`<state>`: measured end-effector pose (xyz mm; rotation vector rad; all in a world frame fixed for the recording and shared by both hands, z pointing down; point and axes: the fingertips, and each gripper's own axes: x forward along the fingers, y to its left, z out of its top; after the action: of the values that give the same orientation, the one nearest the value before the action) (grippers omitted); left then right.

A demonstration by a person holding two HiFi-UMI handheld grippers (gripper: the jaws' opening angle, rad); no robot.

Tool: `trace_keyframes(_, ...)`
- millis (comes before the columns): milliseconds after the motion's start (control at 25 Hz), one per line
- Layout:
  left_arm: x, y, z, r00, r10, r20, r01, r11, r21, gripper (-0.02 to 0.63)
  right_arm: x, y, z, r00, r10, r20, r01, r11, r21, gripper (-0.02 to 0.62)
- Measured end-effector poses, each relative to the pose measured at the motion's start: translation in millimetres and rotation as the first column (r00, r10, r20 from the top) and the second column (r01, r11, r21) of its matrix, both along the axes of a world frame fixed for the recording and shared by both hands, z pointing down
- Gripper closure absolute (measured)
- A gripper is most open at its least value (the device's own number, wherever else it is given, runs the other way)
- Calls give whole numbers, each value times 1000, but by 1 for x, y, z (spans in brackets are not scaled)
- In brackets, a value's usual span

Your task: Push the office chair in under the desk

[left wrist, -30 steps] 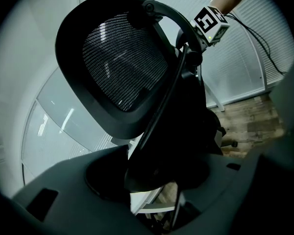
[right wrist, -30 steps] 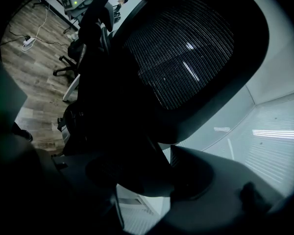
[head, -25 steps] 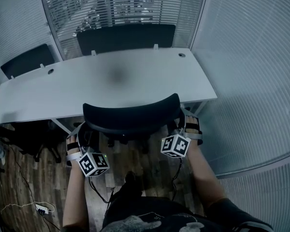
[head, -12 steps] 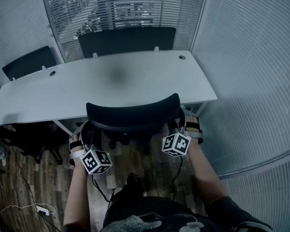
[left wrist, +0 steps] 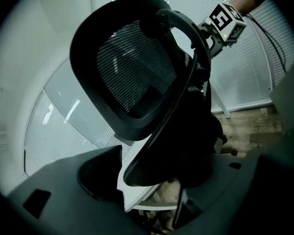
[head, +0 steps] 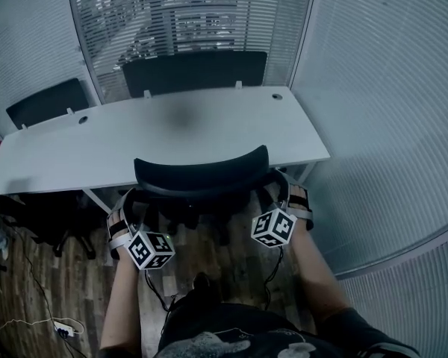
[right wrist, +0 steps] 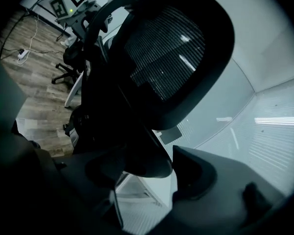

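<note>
**Chair all but home, left claw letting go**

The office chair (head: 201, 176) sat low centre in the head view, backrest right up at the near edge of the white desk (head: 172, 129) and no seat showing on the near side, so the push looked as good as done. The left gripper (left wrist: 161, 180) had just been opening its jaws. The chair's curved side arm (left wrist: 174, 114) lay between them with a sliver of light beside one pad, so no squeeze there. The right gripper (right wrist: 147, 173) appeared clamped on the other side arm (right wrist: 142, 151), which filled its gap. What was left, by my read: free that right claw and draw both hands back over the wood floor (head: 239, 263).
</note>
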<state>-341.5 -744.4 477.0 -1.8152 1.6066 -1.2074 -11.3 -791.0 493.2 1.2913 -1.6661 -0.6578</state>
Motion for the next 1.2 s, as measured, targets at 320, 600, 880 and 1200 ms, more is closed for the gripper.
trace_keyframes(320,19,42,-21,997,-28,-77,31,999,34,299,13,43,-31,985,-20,172,11,998,58,311)
trace_keyframes(600,58,110,-30,970,-30,-243,46,997,59,299,12,102,-46,903,-73,423,75,997,12,311)
trace_keyframes(880,62,151,-42,923,-65,-378,106,990,88,400,16,130,-51,875,-52,481,47,999,23,526)
trace_keyframes(1200,65,191,-30,853,-109,-511,140,990,22,517,-6,155,-37,837,-74,542,117,992,-46,565)
